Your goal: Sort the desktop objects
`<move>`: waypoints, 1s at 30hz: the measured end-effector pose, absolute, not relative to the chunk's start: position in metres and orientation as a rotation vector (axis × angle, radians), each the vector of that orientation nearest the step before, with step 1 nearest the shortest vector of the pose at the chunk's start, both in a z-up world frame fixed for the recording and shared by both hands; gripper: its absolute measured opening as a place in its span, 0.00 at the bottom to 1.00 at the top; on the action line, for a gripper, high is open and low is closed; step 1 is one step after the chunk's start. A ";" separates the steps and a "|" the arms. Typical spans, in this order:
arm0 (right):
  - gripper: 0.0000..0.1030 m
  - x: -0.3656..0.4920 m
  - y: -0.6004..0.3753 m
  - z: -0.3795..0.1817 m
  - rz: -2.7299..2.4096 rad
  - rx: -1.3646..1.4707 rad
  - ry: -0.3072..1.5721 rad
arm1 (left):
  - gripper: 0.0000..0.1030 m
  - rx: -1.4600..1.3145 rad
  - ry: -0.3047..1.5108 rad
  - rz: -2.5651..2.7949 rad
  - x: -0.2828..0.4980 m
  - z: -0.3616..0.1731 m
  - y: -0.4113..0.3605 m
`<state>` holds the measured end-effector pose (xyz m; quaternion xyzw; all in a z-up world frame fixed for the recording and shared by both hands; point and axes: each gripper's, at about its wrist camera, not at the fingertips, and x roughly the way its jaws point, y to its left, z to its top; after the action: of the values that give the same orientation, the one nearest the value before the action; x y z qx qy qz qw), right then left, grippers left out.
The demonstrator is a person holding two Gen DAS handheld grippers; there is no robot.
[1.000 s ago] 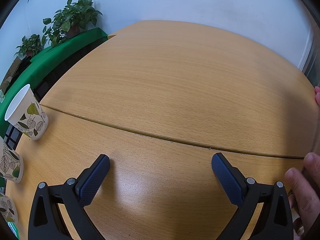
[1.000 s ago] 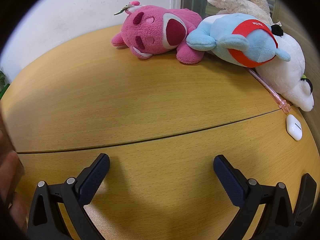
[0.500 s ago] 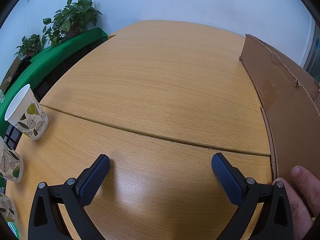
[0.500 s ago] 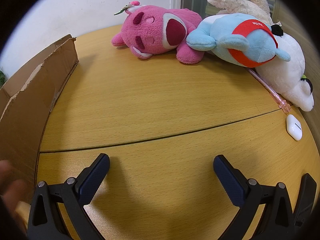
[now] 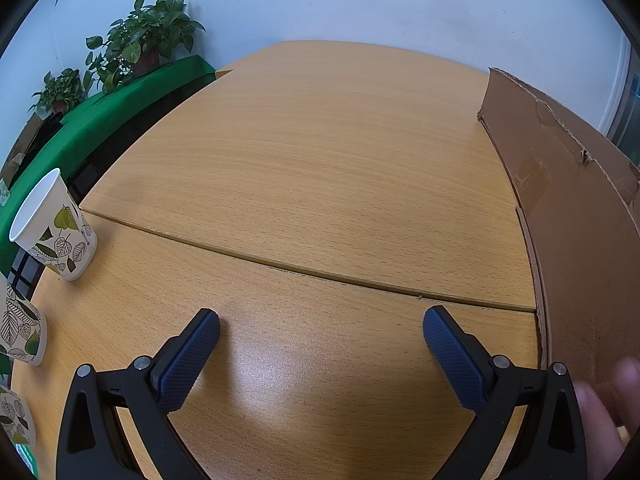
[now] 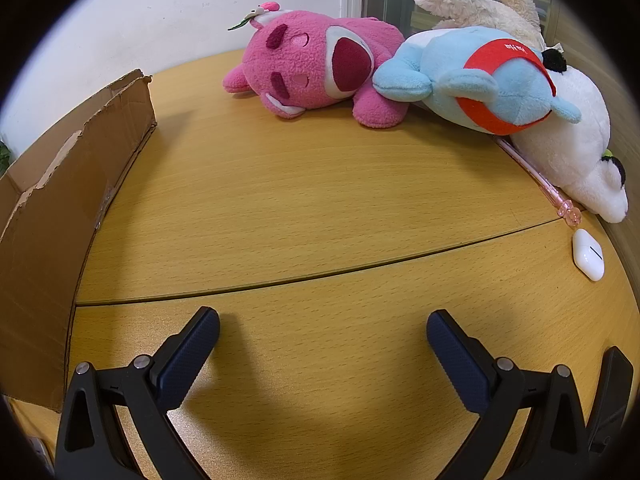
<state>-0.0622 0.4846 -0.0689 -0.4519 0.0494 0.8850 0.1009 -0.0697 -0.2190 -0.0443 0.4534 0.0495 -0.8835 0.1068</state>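
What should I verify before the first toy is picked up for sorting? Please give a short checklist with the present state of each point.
1. Right gripper jaws open and empty: ok.
2. Left gripper jaws open and empty: ok.
3. Cardboard box standing on the table: ok; its inside: cannot tell.
4. Pink plush free to lift: not ok, the blue plush touches it.
5. Table between right gripper and pink plush clear: ok.
6. Pink pen free: not ok, partly under the white plush.

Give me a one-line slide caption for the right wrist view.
Open right gripper over a wooden table, facing pink, blue and white plush toys, with a cardboard box at left.
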 end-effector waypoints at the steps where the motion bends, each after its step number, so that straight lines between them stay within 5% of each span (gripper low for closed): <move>1: 1.00 -0.062 0.485 -0.069 2.615 -1.335 0.146 | 1.00 1.335 0.146 -2.602 -0.070 -0.044 -0.219; 22: 1.00 -0.033 0.481 -0.065 2.522 -1.470 0.173 | 1.00 1.335 0.145 -2.602 -0.070 -0.044 -0.219; 30: 1.00 0.046 0.418 0.016 2.818 -1.268 0.068 | 1.00 1.374 0.138 -2.605 -0.062 -0.043 -0.215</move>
<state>0.0457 0.4185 0.0162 -0.4099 0.0219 0.9115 0.0252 -0.0624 -0.2149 -0.0428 0.4639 0.0467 -0.8794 0.0962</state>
